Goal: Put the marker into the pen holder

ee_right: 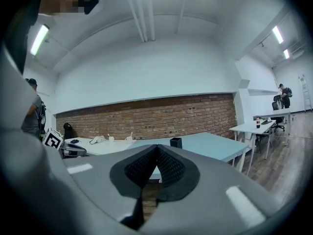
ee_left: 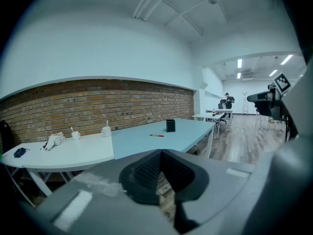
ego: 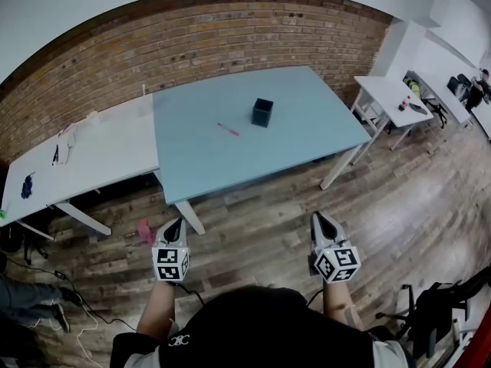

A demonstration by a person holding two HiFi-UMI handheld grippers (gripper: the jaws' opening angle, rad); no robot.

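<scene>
Head view: marker lies near pen holder, well beyond left gripper and right gripper, jaws together, empty

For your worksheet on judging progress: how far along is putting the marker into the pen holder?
Done: nothing yet. The marker lies flat on the table, beside the holder and apart from it. In hand: nothing. The left hand-held gripper and right hand-held gripper are shut and empty, over the floor short of the table. Left: reach the table, grasp the marker, put it in the holder.
</scene>
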